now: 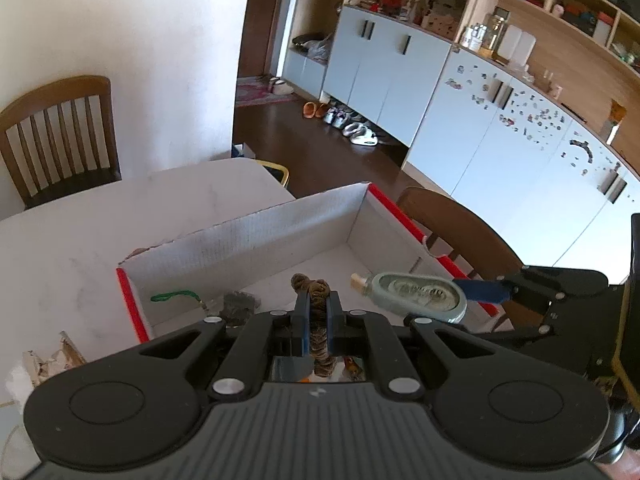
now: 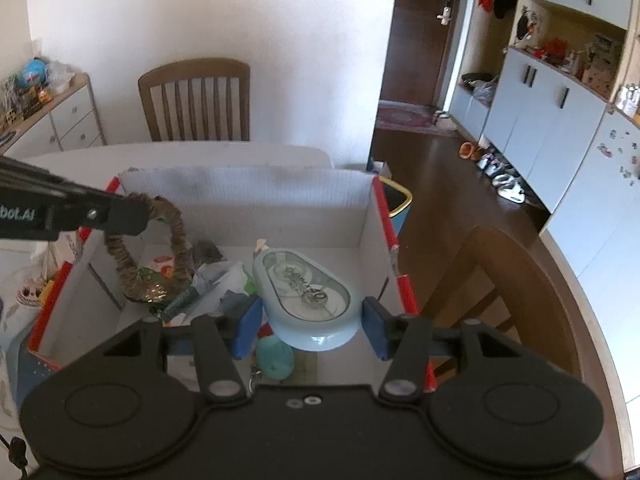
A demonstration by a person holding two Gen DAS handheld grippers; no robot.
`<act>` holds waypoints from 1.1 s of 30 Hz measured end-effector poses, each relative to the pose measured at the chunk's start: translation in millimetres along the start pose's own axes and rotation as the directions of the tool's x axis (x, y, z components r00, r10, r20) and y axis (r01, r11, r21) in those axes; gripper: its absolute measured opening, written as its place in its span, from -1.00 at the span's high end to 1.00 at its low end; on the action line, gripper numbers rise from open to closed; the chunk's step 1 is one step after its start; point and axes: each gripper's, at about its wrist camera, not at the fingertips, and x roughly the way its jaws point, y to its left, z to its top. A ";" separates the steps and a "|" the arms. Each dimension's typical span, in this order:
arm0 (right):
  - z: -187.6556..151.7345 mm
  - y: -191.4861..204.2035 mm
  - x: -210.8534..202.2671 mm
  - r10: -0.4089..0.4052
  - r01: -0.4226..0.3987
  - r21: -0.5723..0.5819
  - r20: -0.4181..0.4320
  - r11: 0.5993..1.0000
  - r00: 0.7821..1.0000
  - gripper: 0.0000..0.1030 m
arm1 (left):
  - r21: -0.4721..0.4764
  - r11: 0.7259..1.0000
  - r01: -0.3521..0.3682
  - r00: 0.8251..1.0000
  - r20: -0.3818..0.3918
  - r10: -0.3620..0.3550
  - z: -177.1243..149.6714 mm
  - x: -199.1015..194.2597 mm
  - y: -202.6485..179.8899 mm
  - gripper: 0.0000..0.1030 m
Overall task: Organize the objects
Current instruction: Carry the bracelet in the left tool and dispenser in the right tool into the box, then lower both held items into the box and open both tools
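Note:
A white cardboard box with red edges (image 1: 280, 236) (image 2: 248, 188) sits on the white table. My left gripper (image 1: 318, 308) is shut on the brown woven handle (image 1: 318, 320) of a small basket (image 2: 154, 284), holding it over the box's left side. In the right wrist view the left gripper's fingers (image 2: 120, 212) clamp the handle top. My right gripper (image 2: 310, 320) is open, its blue pads on either side of a pale blue tape dispenser (image 2: 306, 292) (image 1: 416, 294) that seems to hang over the box; contact is unclear.
The box holds crumpled wrappers (image 2: 220, 284), a grey clump (image 1: 238, 304), a green cord (image 1: 172, 295) and a teal egg shape (image 2: 276, 358). Wooden chairs stand at the far side (image 2: 196, 100) and right (image 2: 500, 280). Paper clutter (image 1: 48, 360) lies left of the box.

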 end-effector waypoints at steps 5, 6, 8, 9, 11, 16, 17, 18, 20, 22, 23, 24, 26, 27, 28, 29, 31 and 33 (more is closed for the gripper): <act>0.3 3.6 20.8 -0.004 0.002 -0.041 -0.036 0.999 0.999 -0.03 | -0.008 0.999 -0.042 0.999 -0.026 0.042 1.3 19.7 -0.9 0.86; 0.4 4.6 24.7 -0.006 0.004 -0.050 -0.045 0.999 0.999 -0.03 | -0.010 0.999 -0.051 0.998 -0.031 0.051 1.4 23.4 -0.7 0.86; 0.5 7.1 33.7 -0.016 0.011 -0.067 -0.071 0.998 0.997 -0.03 | -0.008 0.997 -0.071 0.997 -0.038 0.071 1.8 30.8 -0.5 0.86; 0.7 7.5 37.8 -0.017 0.012 -0.069 -0.083 0.998 0.996 -0.03 | -0.007 0.997 -0.080 0.996 -0.044 0.080 2.3 34.8 0.3 0.86; -0.5 7.4 46.4 -0.020 0.011 -0.079 -0.115 0.997 0.993 -0.03 | -0.008 0.995 -0.095 0.994 -0.058 0.095 2.3 42.1 1.3 0.86; -2.0 13.1 55.0 -0.023 0.008 -0.119 -0.130 0.993 0.991 -0.03 | 0.007 0.991 -0.133 0.987 -0.085 0.133 2.5 56.4 3.7 0.86; -2.4 13.2 56.5 -0.024 0.007 -0.128 -0.132 0.992 0.991 -0.03 | 0.005 0.990 -0.138 0.986 -0.092 0.138 1.8 58.6 4.7 0.86; -2.5 13.8 58.1 -0.025 0.006 -0.137 -0.135 0.991 0.991 -0.03 | 0.003 0.990 -0.141 0.985 -0.100 0.140 1.1 61.2 5.7 0.86; -3.1 13.5 60.9 -0.021 0.001 -0.143 -0.140 0.990 0.990 -0.03 | 0.010 0.989 -0.149 0.982 -0.111 0.150 -1.1 65.7 7.4 0.86; -3.7 12.6 62.9 -0.018 -0.003 -0.144 -0.143 0.990 0.990 -0.04 | 0.018 0.987 -0.160 0.979 -0.127 0.161 -3.0 70.0 8.8 0.86; -4.4 12.3 63.7 -0.016 -0.005 -0.144 -0.144 0.990 0.989 -0.04 | 0.020 0.986 -0.164 0.977 -0.133 0.165 -3.9 71.9 9.5 0.86; -5.0 11.7 64.4 -0.015 -0.006 -0.143 -0.146 0.990 0.989 -0.04 | 0.022 0.985 -0.169 0.976 -0.138 0.170 -4.6 73.7 10.1 0.86; -6.0 9.3 66.9 -0.013 -0.007 -0.133 -0.152 0.991 0.988 -0.04 | 0.027 0.983 -0.179 0.972 -0.149 0.181 -5.9 77.3 12.9 0.86; -6.8 8.9 66.9 -0.015 -0.005 -0.131 -0.153 0.991 0.988 -0.04 | 0.028 0.983 -0.184 0.970 -0.155 0.186 -6.0 78.9 13.0 0.86; -7.8 8.5 66.8 -0.013 -0.008 -0.132 -0.155 0.991 0.988 -0.03 | 0.030 0.982 -0.188 0.969 -0.160 0.190 -6.9 80.3 13.5 0.86; -8.3 8.2 67.2 -0.008 -0.013 -0.134 -0.156 0.991 0.988 -0.03 | 0.033 0.981 -0.191 0.967 -0.166 0.194 -8.1 81.5 13.7 0.86; -9.2 8.7 66.0 -0.007 -0.015 -0.137 -0.152 0.991 0.988 -0.01 | 0.040 0.980 -0.197 0.964 -0.175 0.201 -10.5 83.6 13.8 0.86; -7.1 9.2 67.0 -0.001 -0.020 -0.138 -0.151 0.990 0.989 -0.03 | 0.045 0.978 -0.204 0.961 -0.183 0.209 -12.5 85.5 14.1 0.86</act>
